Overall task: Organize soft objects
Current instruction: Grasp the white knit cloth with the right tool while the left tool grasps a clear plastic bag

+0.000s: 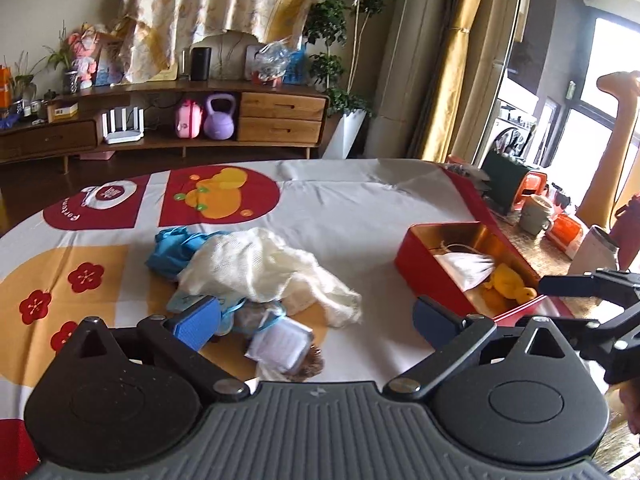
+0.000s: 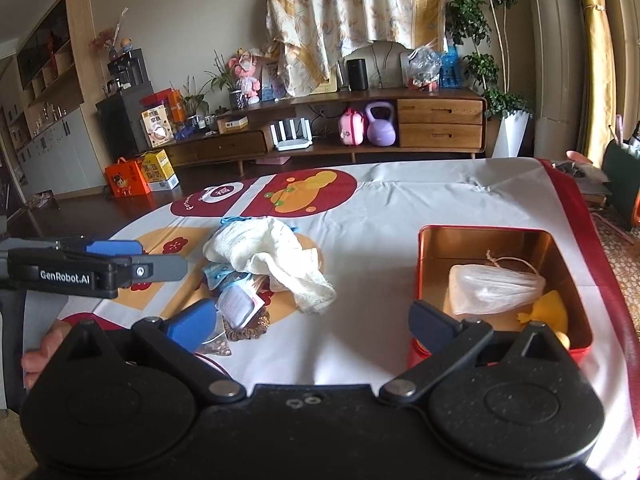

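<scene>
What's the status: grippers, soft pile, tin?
Left gripper and right gripper open, empty. Cream gauze cloth tops loose pile. Red metal tin holds white mesh pouch, yellow plush. Nothing in the way.

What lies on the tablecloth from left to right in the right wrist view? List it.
Other gripper → cream cloth → red tin, which holds a white pouch and, further right, a yellow soft toy.
</scene>
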The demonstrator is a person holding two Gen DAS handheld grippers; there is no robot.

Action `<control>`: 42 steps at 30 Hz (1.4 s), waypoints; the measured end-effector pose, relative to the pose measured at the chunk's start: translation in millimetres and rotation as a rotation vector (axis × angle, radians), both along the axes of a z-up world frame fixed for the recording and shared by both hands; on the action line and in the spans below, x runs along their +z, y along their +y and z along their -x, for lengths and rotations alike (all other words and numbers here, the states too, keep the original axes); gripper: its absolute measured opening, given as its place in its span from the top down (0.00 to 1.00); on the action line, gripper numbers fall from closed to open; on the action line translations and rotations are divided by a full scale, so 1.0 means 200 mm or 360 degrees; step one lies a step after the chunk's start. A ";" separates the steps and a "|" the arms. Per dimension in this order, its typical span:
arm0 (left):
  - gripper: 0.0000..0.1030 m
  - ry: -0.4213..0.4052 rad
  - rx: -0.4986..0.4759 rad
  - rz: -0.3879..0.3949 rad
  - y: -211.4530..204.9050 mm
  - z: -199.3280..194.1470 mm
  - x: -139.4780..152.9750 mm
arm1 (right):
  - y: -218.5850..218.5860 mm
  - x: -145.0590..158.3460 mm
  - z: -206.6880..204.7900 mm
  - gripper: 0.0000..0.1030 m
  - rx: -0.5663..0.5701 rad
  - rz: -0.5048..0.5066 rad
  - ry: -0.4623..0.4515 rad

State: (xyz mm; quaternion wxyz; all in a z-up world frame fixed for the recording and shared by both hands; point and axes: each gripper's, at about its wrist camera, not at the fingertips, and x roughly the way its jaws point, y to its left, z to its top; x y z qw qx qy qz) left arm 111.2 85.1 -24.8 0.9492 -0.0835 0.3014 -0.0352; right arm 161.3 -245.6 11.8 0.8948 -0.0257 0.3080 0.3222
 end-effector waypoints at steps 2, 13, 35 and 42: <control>0.00 -0.0001 0.0008 -0.0012 0.03 0.01 -0.04 | 0.03 0.00 -0.02 0.00 0.0006 0.0017 -0.0002; 0.00 0.0096 0.0047 -0.0127 0.03 0.01 -0.23 | 0.25 -0.05 -0.21 0.02 0.0125 0.0115 0.0011; 0.01 0.0216 0.0165 -0.0056 -0.02 -0.06 -0.49 | 0.76 -0.32 -0.63 0.06 0.0278 0.0252 0.0195; 0.10 0.0198 0.0184 -0.0070 -0.03 -0.06 -0.51 | 0.87 -0.34 -0.62 0.01 0.0294 0.0209 0.0204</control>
